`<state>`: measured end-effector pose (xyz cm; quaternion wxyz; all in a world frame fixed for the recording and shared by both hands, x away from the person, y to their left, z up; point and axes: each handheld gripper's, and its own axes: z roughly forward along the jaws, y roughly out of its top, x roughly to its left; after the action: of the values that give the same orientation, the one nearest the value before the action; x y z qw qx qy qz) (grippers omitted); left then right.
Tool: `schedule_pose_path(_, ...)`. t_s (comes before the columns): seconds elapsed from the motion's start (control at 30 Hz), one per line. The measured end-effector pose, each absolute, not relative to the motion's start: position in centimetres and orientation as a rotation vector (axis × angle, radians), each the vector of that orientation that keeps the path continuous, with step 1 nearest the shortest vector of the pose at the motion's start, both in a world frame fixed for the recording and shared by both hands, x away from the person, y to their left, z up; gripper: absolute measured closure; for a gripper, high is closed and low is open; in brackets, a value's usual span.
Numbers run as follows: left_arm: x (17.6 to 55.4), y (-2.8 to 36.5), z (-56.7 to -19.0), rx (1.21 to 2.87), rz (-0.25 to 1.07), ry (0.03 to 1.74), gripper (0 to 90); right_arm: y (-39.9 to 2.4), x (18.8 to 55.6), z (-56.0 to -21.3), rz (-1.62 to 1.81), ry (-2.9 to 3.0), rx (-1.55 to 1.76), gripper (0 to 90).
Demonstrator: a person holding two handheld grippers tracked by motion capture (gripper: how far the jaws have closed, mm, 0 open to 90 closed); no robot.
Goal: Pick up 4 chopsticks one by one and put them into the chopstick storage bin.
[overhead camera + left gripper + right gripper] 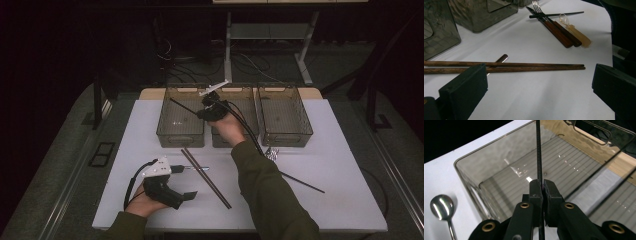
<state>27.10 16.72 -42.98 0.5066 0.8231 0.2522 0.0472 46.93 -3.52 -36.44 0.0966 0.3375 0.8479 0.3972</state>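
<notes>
A thin black chopstick is clamped between the closed jaws of the right gripper — a slender, finely ridged rod that is seen in the right gripper view to run straight up from the pads over the left bin. In the high view the right gripper is held above the gap between the left bin and the middle bin, and the chopstick slants across the left bin's open top. Three rectangular bins of smoky, translucent plastic with ribbed floors are lined up along the table's far edge; the right bin stands just beside the middle one.

The left gripper is rested near the near left corner of the white table, its blocky black jaws wide apart with nothing between them. Just beyond them, in the left gripper view, a pair of brown wooden chopsticks is laid side by side, long and tapered, over a metal spoon handle. Nearer the table's middle, a steel fork and a knife with dark wooden handles are set together, a second black chopstick is laid across them, and a small utensil with a pale, amber-toned handle lies just beside them. A polished round spoon is seen on the table beside the left bin's wall.
</notes>
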Motion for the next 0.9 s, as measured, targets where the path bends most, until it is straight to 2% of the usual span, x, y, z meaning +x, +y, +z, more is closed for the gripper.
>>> schedule_pose_path(0.57,27.2,16.6,-42.9,1.983,0.113,0.598,0.0,-0.3,48.6,-37.5,1.086,2.525,1.021,85.0)
schedule_pose_path(0.6,27.2,16.6,-42.9,1.983,0.114,0.597,0.0,-0.3,48.6,-37.6,1.098,2.525,1.022,84.0)
schedule_pose_path(0.63,27.2,16.6,-42.9,1.983,0.113,0.598,0.0,-0.3,48.6,-37.6,1.106,2.515,1.022,78.2)
schedule_pose_path(0.9,27.2,16.6,-42.9,1.984,0.114,0.598,0.0,-0.7,48.5,-37.1,1.128,2.493,1.023,66.3)
